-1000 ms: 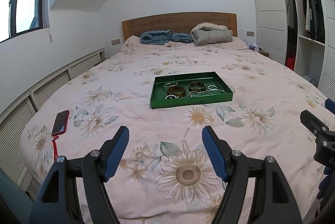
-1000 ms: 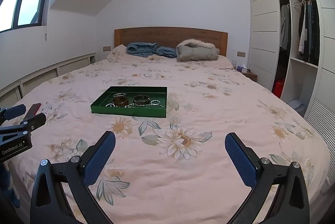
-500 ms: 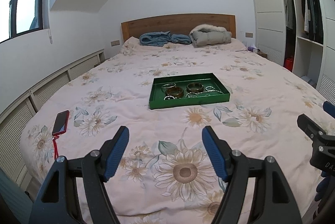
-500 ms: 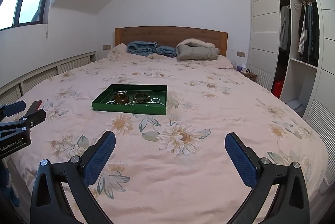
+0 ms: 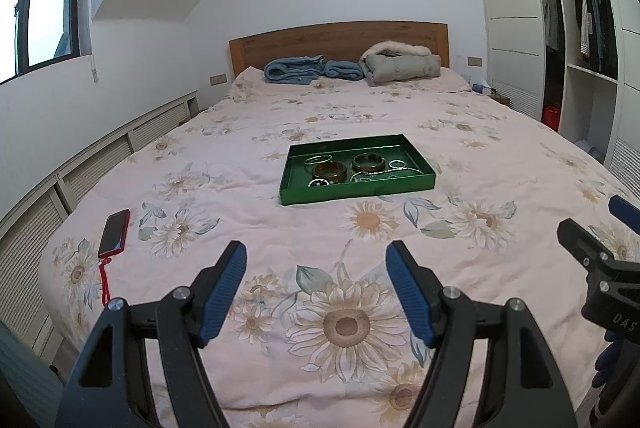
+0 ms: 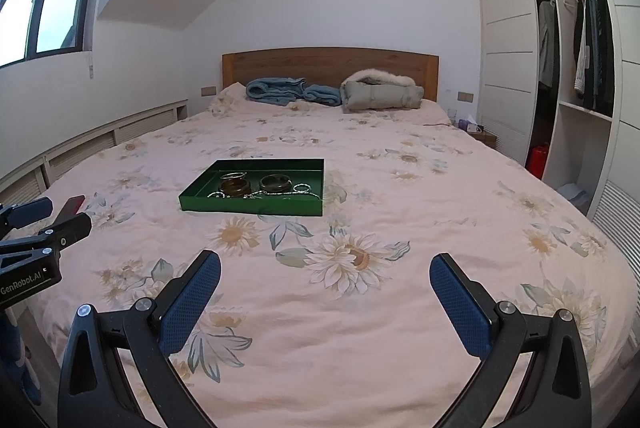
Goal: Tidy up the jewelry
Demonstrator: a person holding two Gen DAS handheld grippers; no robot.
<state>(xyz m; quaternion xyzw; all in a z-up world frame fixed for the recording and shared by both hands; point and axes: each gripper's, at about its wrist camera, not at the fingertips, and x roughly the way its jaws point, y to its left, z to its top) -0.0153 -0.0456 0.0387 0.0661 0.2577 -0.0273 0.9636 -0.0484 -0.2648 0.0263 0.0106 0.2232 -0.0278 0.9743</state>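
A home bedroom. A wide bed [image 5: 360, 248] with a pink sunflower-print cover fills the view, its wooden headboard [image 5: 340, 40] at 12 o'clock below a sloped white ceiling. Folded blue blankets [image 5: 308, 70] and a rolled grey coat [image 5: 400, 66] lie by the headboard. At 2 o'clock an open wardrobe [image 6: 576, 48] holds hanging clothes. A window [image 5: 44, 12] sits at 10 o'clock.

Soft, even daylight enters from the window [image 5: 44, 16] at upper left, leaving the white walls and the bed [image 5: 320, 228] bright with only faint shadows. Both fisheye views bend straight lines strongly toward the edges and darken to black in the corners. Focus is sharp throughout, without glare or blur
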